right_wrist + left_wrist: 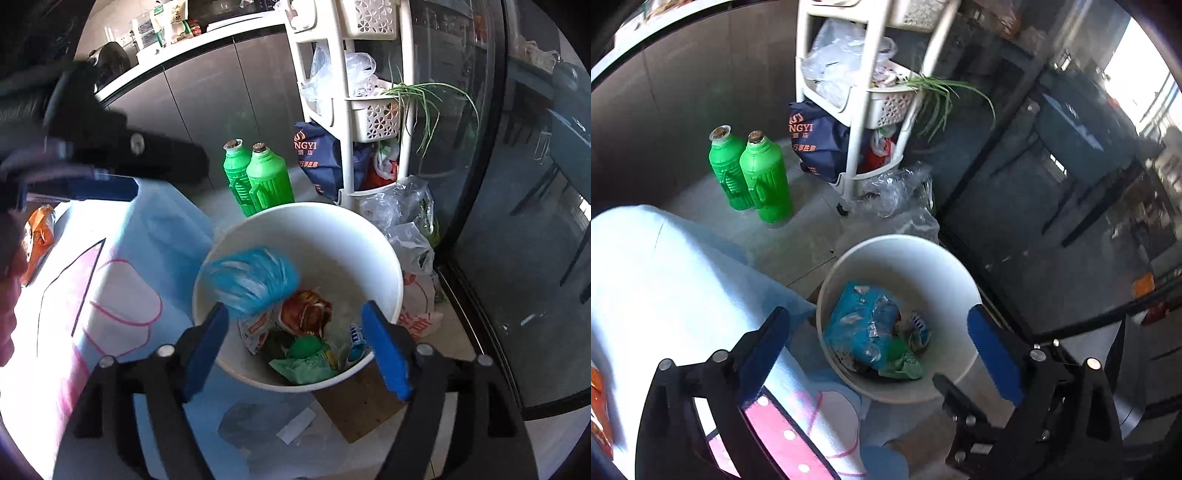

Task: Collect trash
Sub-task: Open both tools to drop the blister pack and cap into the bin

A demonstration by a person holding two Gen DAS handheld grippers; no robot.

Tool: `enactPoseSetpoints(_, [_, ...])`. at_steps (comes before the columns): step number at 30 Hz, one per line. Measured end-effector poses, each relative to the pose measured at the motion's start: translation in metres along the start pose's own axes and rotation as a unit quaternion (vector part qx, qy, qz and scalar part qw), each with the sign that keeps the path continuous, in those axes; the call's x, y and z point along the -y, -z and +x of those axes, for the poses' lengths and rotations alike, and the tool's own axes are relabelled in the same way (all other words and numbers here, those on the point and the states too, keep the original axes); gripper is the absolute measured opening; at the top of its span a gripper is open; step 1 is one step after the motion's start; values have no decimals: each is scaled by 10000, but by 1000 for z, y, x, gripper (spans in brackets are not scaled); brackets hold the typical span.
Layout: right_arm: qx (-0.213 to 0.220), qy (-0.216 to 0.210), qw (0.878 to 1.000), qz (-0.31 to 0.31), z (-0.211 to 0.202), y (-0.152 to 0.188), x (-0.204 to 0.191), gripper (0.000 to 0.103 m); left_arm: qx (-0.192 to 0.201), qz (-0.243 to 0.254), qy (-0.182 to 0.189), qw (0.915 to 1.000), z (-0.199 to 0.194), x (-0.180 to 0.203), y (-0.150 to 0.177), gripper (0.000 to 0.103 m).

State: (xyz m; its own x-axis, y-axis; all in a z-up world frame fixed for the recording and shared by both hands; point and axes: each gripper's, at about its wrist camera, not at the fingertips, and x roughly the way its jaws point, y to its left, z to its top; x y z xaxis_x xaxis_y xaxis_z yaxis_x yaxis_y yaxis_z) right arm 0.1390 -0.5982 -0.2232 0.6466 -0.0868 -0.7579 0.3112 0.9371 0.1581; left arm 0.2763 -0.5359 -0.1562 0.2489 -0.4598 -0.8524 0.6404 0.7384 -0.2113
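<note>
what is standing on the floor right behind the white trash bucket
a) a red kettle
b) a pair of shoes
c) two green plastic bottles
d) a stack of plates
c: in the right wrist view two green plastic bottles stand upright side by side on the floor just beyond the rim of the white trash bucket, next to the white rack; no kettle, plates or shoes show there.

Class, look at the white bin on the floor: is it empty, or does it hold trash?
It holds trash. The white bin has crumpled wrappers and a blue bag covering its bottom; its upper wall is bare.
</note>
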Motion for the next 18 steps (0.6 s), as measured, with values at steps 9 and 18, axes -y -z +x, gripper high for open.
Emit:
enactPoseSetpoints(9, [57, -62, 10000, 50, -14, -1, -6, 100, 104, -395, -239, 9989, -18, -30, -1, 95])
enactPoseSetpoints(18, [194, -135, 9994, -244, -60, -17, -45, 100, 460, -329, -408, 9976, -86, -52, 15, 95])
